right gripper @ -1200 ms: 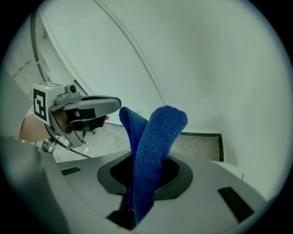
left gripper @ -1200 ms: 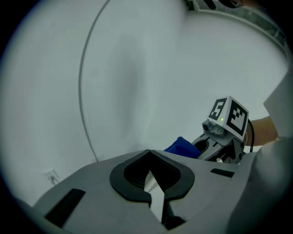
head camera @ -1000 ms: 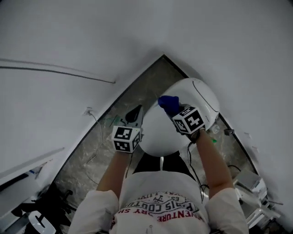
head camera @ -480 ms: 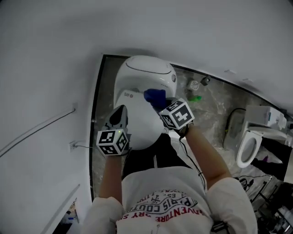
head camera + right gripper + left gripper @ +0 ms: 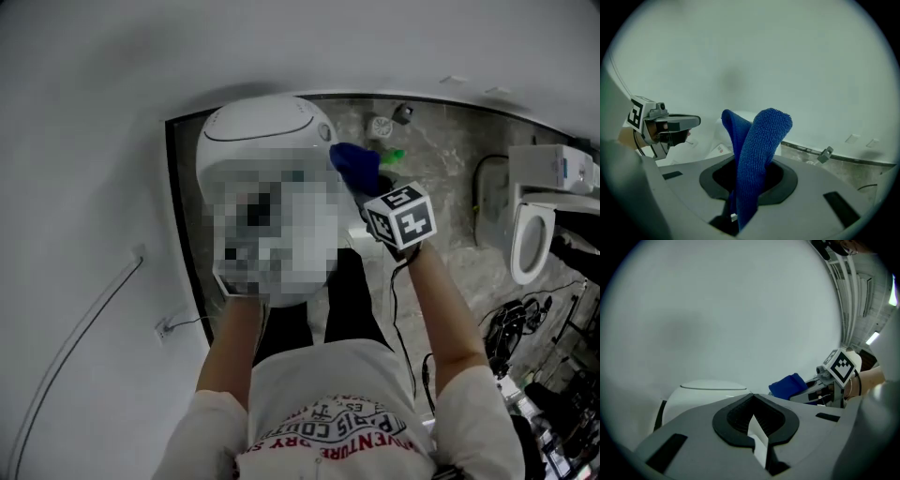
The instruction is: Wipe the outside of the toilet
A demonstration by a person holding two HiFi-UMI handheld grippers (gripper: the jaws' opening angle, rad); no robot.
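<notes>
Right gripper [image 5: 371,193] shifted to right flank of toilet [image 5: 258,131]; jaws clamped on cloth [image 5: 354,165], against the shell. Left gripper [image 5: 752,420]: jaws together, empty. Wiping apparently under way; most of exterior judged outstanding

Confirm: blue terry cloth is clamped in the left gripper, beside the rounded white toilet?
Wrong gripper. The right gripper view shows the blue terry cloth clamped in the right gripper, beside the rounded white toilet; the left gripper holds none.
</notes>
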